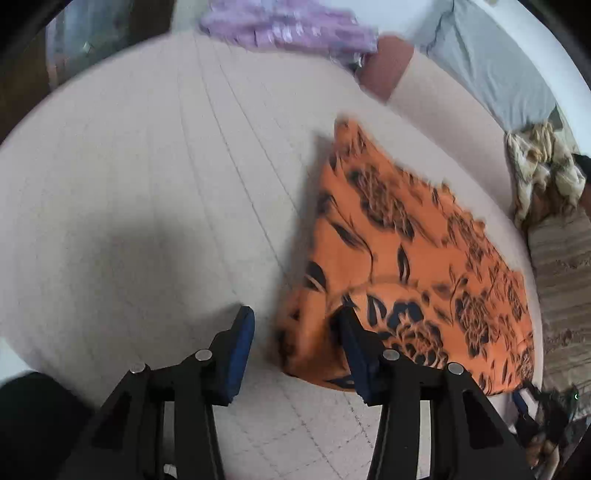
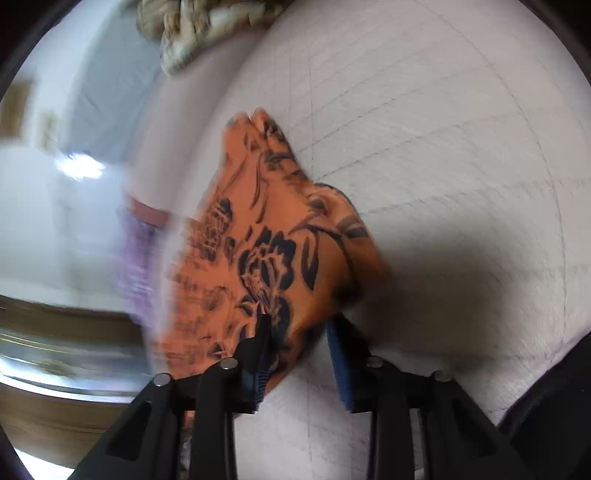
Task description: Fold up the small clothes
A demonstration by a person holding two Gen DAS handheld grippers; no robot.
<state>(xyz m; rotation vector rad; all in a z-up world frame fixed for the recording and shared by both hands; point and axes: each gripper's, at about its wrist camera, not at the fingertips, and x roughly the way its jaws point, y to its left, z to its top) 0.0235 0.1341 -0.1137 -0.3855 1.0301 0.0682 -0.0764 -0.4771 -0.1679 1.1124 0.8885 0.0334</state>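
An orange cloth with a black flower print [image 1: 406, 251] lies folded and flat on the pale quilted surface [image 1: 147, 166]. My left gripper [image 1: 295, 328] stands open at its near left corner. One blue pad rests on the bare surface and the other finger lies over the cloth's edge. In the right wrist view the same orange cloth [image 2: 266, 229] lies on the surface [image 2: 443, 147], and my right gripper [image 2: 299, 336] is open over its near corner. That corner lies between the fingers, and the pads do not press on it. Both views are blurred.
A purple garment [image 1: 288, 29] lies at the far edge of the surface. A grey cloth [image 1: 491, 62] lies at the back right. A crumpled beige patterned cloth [image 1: 543, 166] [image 2: 199, 26] sits beside the surface. The surface's rounded edge runs close to the orange cloth.
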